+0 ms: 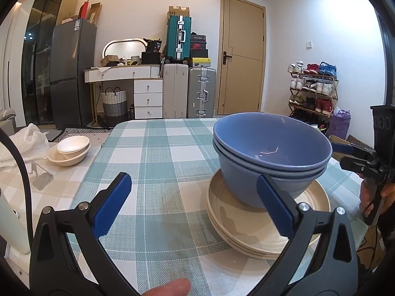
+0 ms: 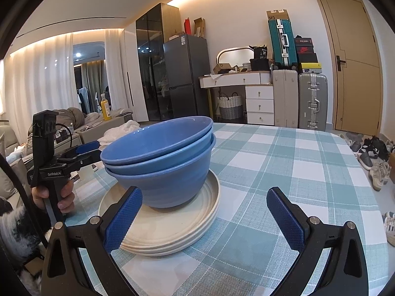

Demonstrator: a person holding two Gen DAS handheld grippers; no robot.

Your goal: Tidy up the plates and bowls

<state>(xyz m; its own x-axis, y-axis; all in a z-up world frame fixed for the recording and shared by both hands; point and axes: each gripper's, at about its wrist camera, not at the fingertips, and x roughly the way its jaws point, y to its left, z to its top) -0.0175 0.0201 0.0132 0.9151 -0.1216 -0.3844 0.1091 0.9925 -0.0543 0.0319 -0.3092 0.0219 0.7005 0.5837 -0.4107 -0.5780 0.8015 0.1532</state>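
Both the left hand-held gripper (image 1: 193, 197) and the right hand-held gripper (image 2: 205, 212) are spread, holding nothing. The blue bowls (image 2: 160, 157) sit off-centre on the cream plates (image 2: 172, 224); I judge a nudge could topple them off the surface (image 2: 284, 162)

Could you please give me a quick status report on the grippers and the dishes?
Left gripper open, empty. Right gripper open, empty. Blue bowls nested on the cream plates, on the checked tablecloth. Nothing in the way.

close opposing views, shared bowl stack (image 1: 269, 153)
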